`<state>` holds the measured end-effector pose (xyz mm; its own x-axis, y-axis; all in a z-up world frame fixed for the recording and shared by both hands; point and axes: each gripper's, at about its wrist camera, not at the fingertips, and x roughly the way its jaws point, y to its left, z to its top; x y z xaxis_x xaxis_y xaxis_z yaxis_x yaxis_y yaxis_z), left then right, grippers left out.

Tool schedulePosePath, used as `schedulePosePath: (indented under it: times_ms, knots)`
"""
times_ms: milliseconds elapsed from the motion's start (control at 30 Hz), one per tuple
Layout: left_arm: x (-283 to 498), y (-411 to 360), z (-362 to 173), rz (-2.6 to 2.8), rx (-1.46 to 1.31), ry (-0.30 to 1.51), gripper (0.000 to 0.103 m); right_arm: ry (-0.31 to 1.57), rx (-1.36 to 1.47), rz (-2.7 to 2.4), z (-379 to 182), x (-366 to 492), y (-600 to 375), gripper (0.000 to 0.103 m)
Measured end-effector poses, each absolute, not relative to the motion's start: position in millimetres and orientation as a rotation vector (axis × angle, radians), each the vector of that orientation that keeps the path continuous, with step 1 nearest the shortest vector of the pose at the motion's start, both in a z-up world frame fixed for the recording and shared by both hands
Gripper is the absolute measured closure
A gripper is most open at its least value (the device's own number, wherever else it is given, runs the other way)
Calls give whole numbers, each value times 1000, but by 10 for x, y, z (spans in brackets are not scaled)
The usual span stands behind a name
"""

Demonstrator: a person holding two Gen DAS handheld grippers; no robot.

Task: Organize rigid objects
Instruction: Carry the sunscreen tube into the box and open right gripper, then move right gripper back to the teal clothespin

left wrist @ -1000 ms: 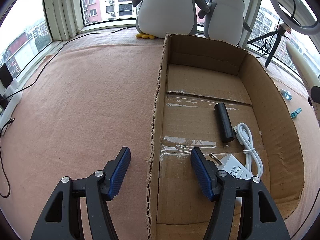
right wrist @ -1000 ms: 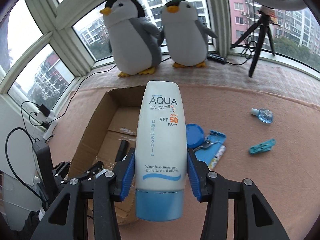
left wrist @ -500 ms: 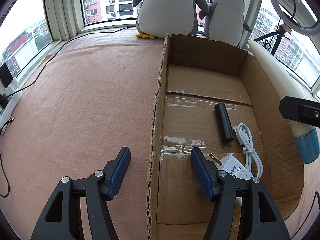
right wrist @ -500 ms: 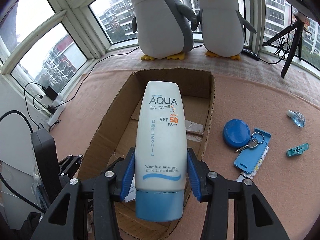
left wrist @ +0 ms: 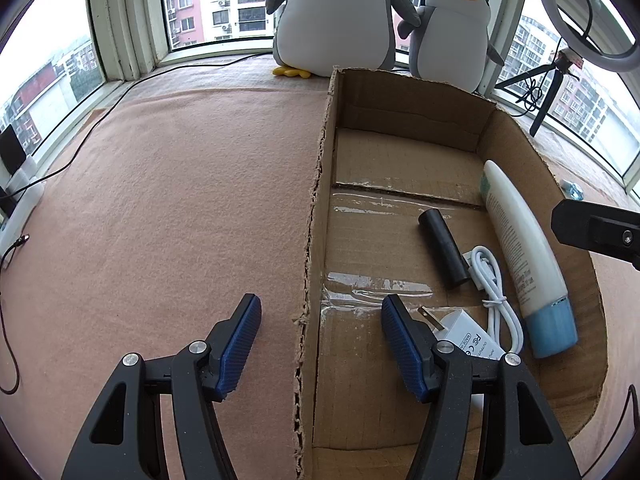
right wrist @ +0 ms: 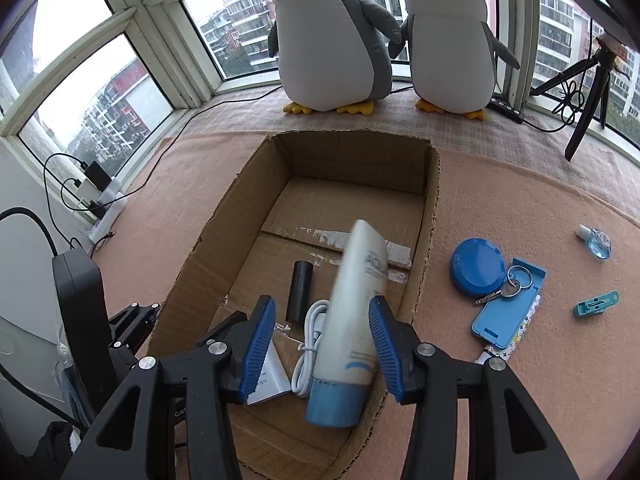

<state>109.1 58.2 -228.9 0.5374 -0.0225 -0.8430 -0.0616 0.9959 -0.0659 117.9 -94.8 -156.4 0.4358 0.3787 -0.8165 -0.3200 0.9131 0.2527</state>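
Note:
A white sunscreen tube (left wrist: 524,248) with a blue cap lies along the right wall of the cardboard box (left wrist: 316,208). In the right wrist view the tube (right wrist: 356,312) looks blurred, loose between the spread jaws of my right gripper (right wrist: 323,308), which is open just above the box (right wrist: 208,240). Also in the box are a black cylinder (left wrist: 443,254), a coiled white cable (left wrist: 494,292) and a white charger (left wrist: 468,336). My left gripper (left wrist: 320,320) is open, its fingers either side of the box's left wall, holding nothing.
Right of the box on the pink cloth lie a round blue case (right wrist: 478,266), a light blue holder with keys (right wrist: 508,308), a teal clip (right wrist: 596,303) and a small bottle (right wrist: 598,242). Two plush penguins (right wrist: 332,40) and a tripod (right wrist: 588,92) stand by the window.
My right gripper carried the sunscreen tube over the box, opened and let it go; the tube now lies inside by the right wall. The left gripper has stayed still.

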Motion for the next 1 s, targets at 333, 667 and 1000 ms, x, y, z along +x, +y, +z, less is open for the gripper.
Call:
schedulePosePath:
  times_ms: [333, 667, 1000]
  knots:
    - [1087, 579, -2291, 24, -87, 1003, 36, 1005, 107, 415, -1468, 1139, -1112, 58]
    - [1086, 577, -2291, 23, -87, 1002, 36, 994, 190, 329, -1421, 1154, -1585, 58]
    - [1081, 577, -2291, 24, -85, 1001, 36, 992, 239, 234, -1405, 1172, -2022, 56]
